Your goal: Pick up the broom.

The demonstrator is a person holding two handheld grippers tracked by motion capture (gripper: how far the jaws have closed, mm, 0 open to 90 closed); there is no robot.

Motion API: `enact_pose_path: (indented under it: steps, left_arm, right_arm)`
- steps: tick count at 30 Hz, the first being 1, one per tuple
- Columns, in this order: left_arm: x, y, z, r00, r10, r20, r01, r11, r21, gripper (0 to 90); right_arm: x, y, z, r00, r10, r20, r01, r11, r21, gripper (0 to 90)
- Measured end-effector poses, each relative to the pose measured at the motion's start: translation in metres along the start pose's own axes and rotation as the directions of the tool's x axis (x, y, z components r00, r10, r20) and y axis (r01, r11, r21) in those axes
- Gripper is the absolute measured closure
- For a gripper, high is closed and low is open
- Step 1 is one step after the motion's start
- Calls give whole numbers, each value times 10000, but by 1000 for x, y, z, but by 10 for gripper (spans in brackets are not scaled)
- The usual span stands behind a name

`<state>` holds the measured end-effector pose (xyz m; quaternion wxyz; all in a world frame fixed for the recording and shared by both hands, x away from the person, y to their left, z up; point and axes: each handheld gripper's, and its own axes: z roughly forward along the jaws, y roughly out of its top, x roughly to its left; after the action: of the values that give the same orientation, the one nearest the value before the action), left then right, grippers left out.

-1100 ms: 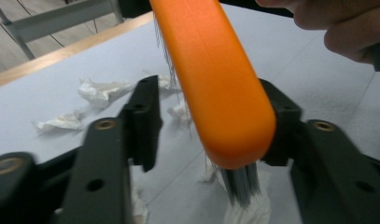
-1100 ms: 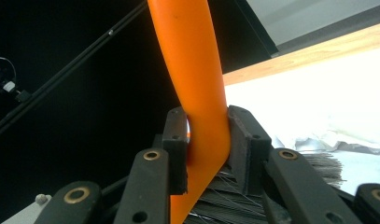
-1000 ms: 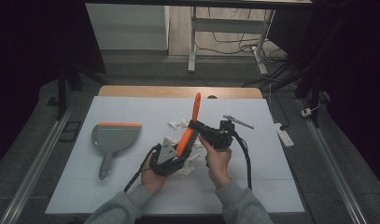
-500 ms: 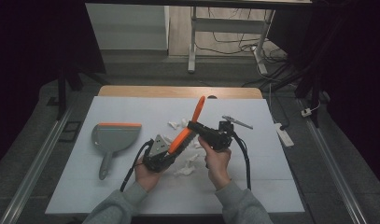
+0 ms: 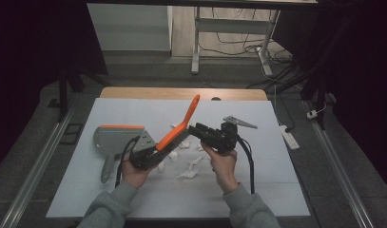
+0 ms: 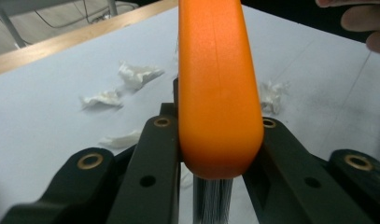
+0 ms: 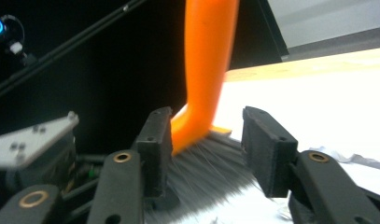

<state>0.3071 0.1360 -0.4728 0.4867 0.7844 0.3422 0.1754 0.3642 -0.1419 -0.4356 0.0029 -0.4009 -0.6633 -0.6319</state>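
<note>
An orange-handled brush [image 5: 181,126] with grey bristles slants up over the middle of the white table [image 5: 276,180]. My left gripper [image 5: 157,148] is shut on the handle's lower end, and the handle [image 6: 218,93] is clamped between both jaws in the left gripper view. My right gripper [image 5: 192,129] faces it from the right. Its jaws have just been opening and now stand apart around the brush head [image 7: 206,65]. The left jaw touches the orange base, while the right jaw is clear of the bristles [image 7: 215,163].
A grey dustpan [image 5: 116,137] with an orange edge lies on the table at the left. White crumpled paper scraps [image 5: 188,173] are scattered under and beside the grippers, and more scraps [image 6: 138,74] lie farther out. A wooden strip [image 5: 181,92] edges the far side.
My left gripper has moved left and slightly up with the brush, which now leans more. My right gripper's jaws have opened off the brush head, and the right hand stays put.
</note>
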Motion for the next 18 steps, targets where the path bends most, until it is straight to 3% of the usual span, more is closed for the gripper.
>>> enact_pose_path:
  steps: [1, 2, 3, 5, 6, 7, 10, 15, 16, 18]
  left_arm:
    - [2, 0, -3, 9999, 83, -57, -83, 9999, 102, 796]
    - [4, 1, -5, 9998, 149, -92, -147, 9996, 234, 796]
    - [6, 1, -8, 9998, 199, -78, -196, 9992, 345, 796]
    - [11, 3, -14, 9996, 292, 49, -294, 9979, 571, 796]
    - [12, 3, -16, 9994, 324, 112, -331, 9971, 681, 796]
    - [14, 4, -18, 9989, 367, 280, -390, 9955, 865, 796]
    - [17, 5, -20, 9974, 436, 575, -506, 9908, 1257, 796]
    - [19, 4, -19, 9944, 487, 937, -617, 9880, 1416, 796]
    - [19, 4, -19, 9936, 502, 1013, -646, 9874, 1442, 796]
    - [18, 4, -19, 9921, 603, 1096, -767, 9854, 1523, 797]
  right_arm:
    - [-1, 0, -2, 9999, -143, 51, 142, 9998, 108, 477]
    - [1, 1, -5, 9973, -726, 122, 719, 9960, 527, 477]
    - [1, 1, -5, 9973, -726, 122, 719, 9960, 527, 477]
    - [4, 1, -7, 9902, -1387, 136, 1367, 9856, 993, 467]
    - [7, 2, -10, 9807, -1953, 3, 1935, 9715, 1372, 455]
    - [7, 2, -10, 9807, -1953, 3, 1935, 9715, 1372, 455]
    - [11, 3, -14, 9650, -2615, -195, 2603, 9462, 1924, 442]
    - [8, 0, -19, 9485, -3149, -356, 3135, 9162, 2495, 430]
    - [7, -1, -22, 9418, -3343, -348, 3311, 9047, 2682, 427]
    - [6, -2, -23, 9382, -3439, -385, 3411, 9000, 2715, 427]
